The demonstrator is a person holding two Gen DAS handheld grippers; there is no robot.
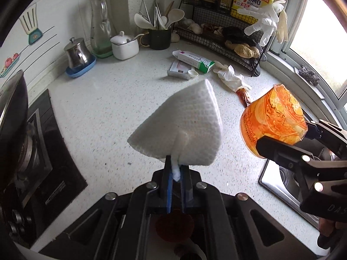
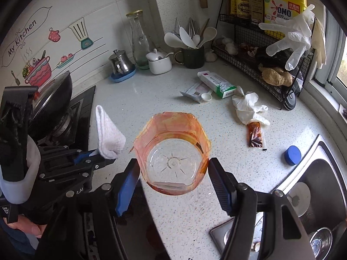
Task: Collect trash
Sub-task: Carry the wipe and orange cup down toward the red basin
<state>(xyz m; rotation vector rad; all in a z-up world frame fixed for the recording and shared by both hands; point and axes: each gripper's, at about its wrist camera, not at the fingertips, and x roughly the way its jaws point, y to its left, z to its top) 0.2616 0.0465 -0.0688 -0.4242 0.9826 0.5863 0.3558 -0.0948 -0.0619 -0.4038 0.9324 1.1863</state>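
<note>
My left gripper (image 1: 176, 169) is shut on a folded white paper towel (image 1: 184, 125) and holds it above the speckled counter; the towel also shows in the right wrist view (image 2: 108, 134). My right gripper (image 2: 172, 175) is shut on the cut-off bottom of an orange plastic bottle (image 2: 173, 151), held above the counter; the bottle also shows in the left wrist view (image 1: 275, 117). On the counter lie a crumpled white glove (image 2: 249, 107), a brown sauce packet (image 2: 256, 136), a blue cap (image 2: 292, 155), a medicine box (image 2: 216, 83) and a white spoon (image 2: 207, 96).
A stove with a black wok (image 2: 52, 99) is on the left. A steel sink (image 2: 314, 195) is on the right. A wire rack (image 2: 271, 65) with bottles, garlic and hanging gloves stands at the back right. A kettle (image 2: 120, 64), glass carafe (image 2: 138, 41), sugar pot and utensil mug line the wall.
</note>
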